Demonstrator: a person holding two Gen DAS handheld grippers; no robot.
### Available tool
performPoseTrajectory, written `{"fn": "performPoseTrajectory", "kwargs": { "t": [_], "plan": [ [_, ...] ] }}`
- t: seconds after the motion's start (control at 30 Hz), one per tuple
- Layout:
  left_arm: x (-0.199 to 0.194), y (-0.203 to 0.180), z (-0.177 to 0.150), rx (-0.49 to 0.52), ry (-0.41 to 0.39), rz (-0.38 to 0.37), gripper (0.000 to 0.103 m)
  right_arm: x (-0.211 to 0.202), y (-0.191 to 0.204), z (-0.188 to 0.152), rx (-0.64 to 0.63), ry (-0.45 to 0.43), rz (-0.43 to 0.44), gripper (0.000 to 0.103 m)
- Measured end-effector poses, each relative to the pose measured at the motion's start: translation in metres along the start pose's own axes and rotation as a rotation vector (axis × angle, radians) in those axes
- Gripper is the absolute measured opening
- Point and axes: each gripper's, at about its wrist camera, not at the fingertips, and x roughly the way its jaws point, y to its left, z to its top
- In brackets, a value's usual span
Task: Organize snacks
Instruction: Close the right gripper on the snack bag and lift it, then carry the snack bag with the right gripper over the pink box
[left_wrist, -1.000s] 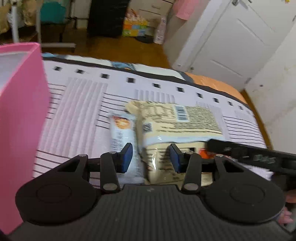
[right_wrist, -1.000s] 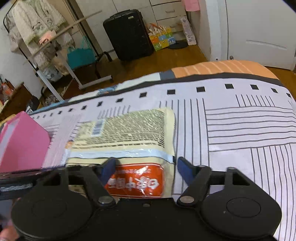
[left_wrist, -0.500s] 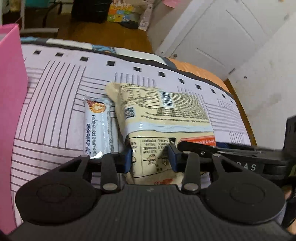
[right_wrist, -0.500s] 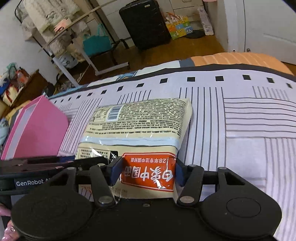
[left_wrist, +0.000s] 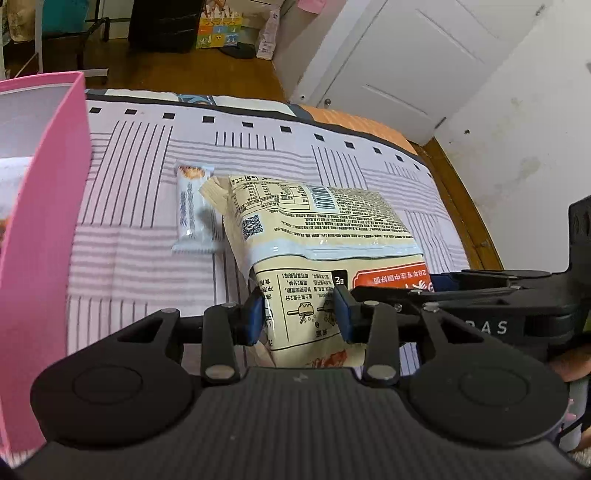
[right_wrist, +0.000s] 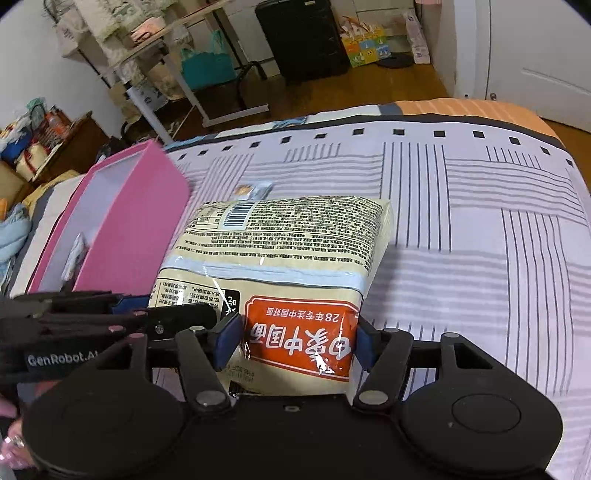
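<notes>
One small wrapped snack (left_wrist: 194, 209) just beside gripped noodle pack (left_wrist: 317, 236), pink box (left_wrist: 44, 236) near.

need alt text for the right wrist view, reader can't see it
The right gripper clamps the near end of a large cream noodle packet with an orange label, above a striped bedsheet. The left gripper grips the same end from the left. An open pink box stands left of the packet, a small snack bar behind it.
</notes>
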Motion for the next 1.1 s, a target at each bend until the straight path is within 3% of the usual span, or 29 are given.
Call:
{"fn": "performPoseTrajectory", "kwargs": {
  "t": [0.2,0.5,0.83,1.1],
  "plan": [
    [-0.043,0.000,-0.039,0.018,0.028,-0.050,0.037,-0.027,0.029,-0.037,-0.032,-0.017,0.004,0.071],
    [-0.100,-0.003,-0.078,0.075,0.033,-0.019,0.037,-0.052,0.066,-0.069,-0.010,0.023,0.049,0.072],
    [-0.160,0.014,-0.102,0.057,0.002,-0.030,0.037,-0.078,0.129,-0.079,-0.146,0.024,0.031,0.073],
    [-0.217,0.032,-0.102,0.052,-0.072,-0.001,0.037,-0.093,0.186,-0.067,-0.244,-0.051,0.059,0.074]
  ]
}}
